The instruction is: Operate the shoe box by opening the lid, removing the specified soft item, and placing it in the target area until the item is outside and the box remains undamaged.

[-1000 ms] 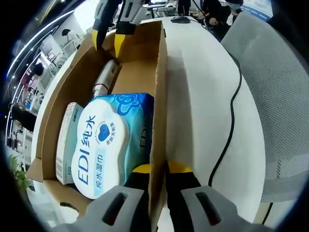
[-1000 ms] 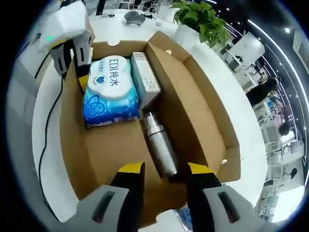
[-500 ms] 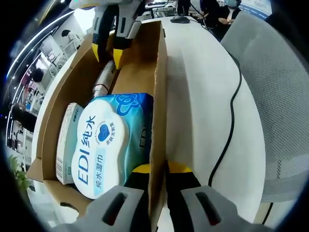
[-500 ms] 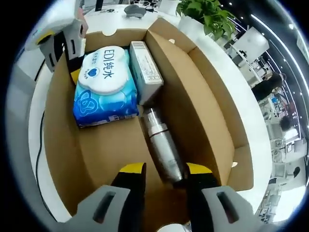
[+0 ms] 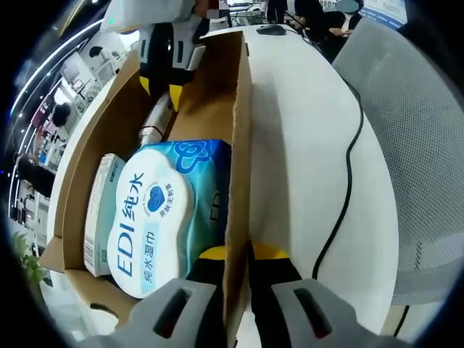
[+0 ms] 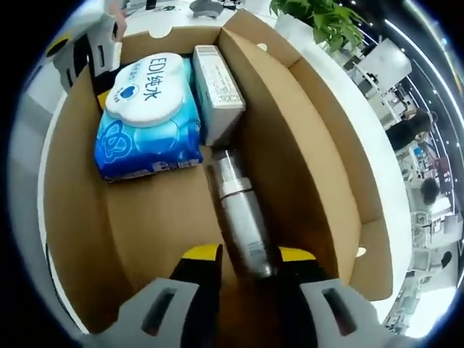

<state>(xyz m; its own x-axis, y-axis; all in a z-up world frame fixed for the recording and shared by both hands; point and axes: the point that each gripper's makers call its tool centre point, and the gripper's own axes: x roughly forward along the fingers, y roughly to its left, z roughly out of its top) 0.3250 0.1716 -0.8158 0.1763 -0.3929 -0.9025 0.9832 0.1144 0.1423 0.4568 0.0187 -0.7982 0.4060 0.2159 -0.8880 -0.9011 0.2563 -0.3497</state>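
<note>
In the left gripper view, low in the frame, my left gripper was clamped on the side wall of the cardboard shoe box, one jaw inside and one outside. Just beyond it, at lower left, the pack of EDI wet wipes lay flat against that wall, the soft item I took the task to mean, not yet out of the box. A slim white carton sat beside it.

In the right gripper view, at the bottom centre, my right gripper had its jaws apart, straddling the near end of a metal bottle on the box floor. Whether they touched it I could not tell. The wipes pack lay farther up, at upper left, with the carton next to it.

I judged several risks from here. Closing the right gripper where it sat would pick up the bottle, not the wipes. The bottle is round and smooth, so a nudge could roll it against the pack. Reaching for the wipes meant crossing the box, and the jaws could scrape or dent the cardboard. A hard pull by the left gripper might crease or tear the thin wall. Farther off, a black cable trailed over the white tabletop and could snag a gripper moving that way.
</note>
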